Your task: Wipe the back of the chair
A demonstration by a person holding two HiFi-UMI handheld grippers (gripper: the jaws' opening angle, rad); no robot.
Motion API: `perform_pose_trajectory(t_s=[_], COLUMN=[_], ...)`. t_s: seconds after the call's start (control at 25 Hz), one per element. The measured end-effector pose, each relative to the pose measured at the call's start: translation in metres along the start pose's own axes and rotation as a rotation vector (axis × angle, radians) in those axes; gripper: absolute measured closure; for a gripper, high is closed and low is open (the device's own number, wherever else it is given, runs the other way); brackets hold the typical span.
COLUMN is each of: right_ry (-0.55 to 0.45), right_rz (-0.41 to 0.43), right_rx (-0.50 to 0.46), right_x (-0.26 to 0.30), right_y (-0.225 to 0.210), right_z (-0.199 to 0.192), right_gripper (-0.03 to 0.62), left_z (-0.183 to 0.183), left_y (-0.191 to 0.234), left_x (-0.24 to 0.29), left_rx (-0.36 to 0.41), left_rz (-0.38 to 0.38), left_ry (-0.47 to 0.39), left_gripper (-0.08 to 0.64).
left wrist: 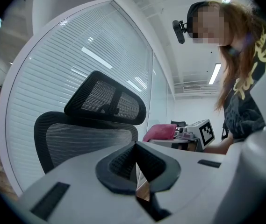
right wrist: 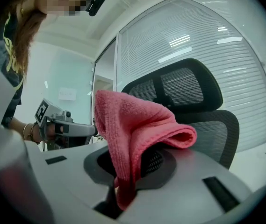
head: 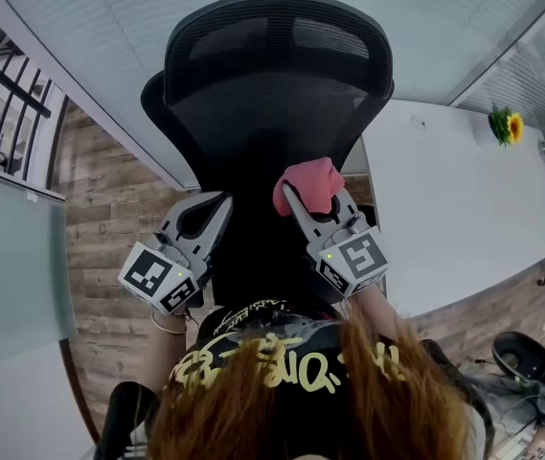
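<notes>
At frame centre, the right gripper [head: 293,197] pinches a pink cloth [head: 312,182], bunched forward to meet the chair back [head: 253,147] above; the left gripper [head: 218,205], jaws pressed together empty, hangs alongside

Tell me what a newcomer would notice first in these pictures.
The pink cloth stands out most, clamped in the right hand-held gripper at the centre, close to the back of the black mesh office chair that dominates the head view. Beside it, the left hand-held gripper is shut and empty.
</notes>
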State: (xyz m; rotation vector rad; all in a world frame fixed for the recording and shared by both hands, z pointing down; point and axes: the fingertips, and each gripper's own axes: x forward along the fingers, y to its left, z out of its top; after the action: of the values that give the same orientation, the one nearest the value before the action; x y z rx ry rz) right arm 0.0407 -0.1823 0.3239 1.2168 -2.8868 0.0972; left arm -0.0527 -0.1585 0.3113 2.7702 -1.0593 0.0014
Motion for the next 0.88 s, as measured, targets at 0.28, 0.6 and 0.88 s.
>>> perform_pose_trajectory(t_s=[0.28, 0.6, 0.88], right_ry=[0.002, 0.0, 0.005], right_rz=[0.023, 0.001, -0.015], right_rx=[-0.009, 0.002, -0.014], right_x=[0.007, 0.009, 0.01], right_y=[0.003, -0.002, 0.0], right_z=[0.001, -0.001, -0.001], right_gripper=[0.532, 0.534, 0.534], left_z=[0.003, 0.001, 0.003], left_y=[0.008, 0.013, 0.021], left_x=[-0.002, -0.003, -0.008], left_rx=[0.004, 0.002, -0.002], left_rz=[0.012, 0.014, 0.027], left_ry=[-0.008, -0.011, -0.014], left_gripper=[0.566, 0.566, 0.566])
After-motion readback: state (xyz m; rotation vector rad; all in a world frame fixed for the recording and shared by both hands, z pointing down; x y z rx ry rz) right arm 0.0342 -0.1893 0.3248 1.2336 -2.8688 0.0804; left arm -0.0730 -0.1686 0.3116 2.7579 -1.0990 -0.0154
